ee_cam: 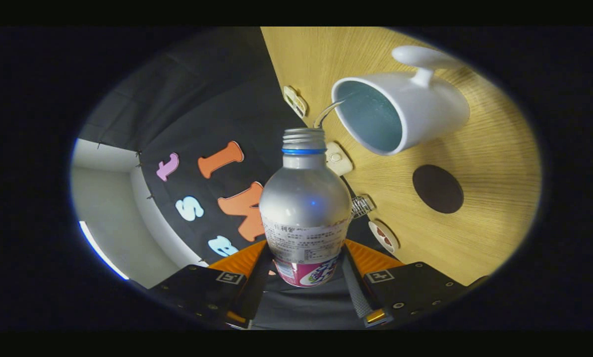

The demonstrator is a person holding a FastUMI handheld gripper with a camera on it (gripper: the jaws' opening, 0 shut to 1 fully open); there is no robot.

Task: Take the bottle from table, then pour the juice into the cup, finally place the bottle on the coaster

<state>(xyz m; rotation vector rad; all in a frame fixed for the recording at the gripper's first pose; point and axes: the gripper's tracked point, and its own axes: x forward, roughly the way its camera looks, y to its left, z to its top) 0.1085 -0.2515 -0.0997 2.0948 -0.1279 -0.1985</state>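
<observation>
The gripper [306,270] is pinching the shiny metal bottle [304,208], its open neck pointing near the smooth white cup [425,111].

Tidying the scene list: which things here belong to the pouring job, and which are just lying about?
Job: bottle, open-topped, clamped between the tool fingers; white cup; dark round coaster.
Lying about: small clips along the wooden table edge.

The one view rides on the gripper [304,277] and looks forward along its two fingers, which close against the sides of a bottle [304,208] held very near the lens. It is rolled hard sideways, so the wooden table [495,163] stands like a wall beyond the fingers, with the white cup [400,111] and dark coaster [438,189] close ahead.
</observation>
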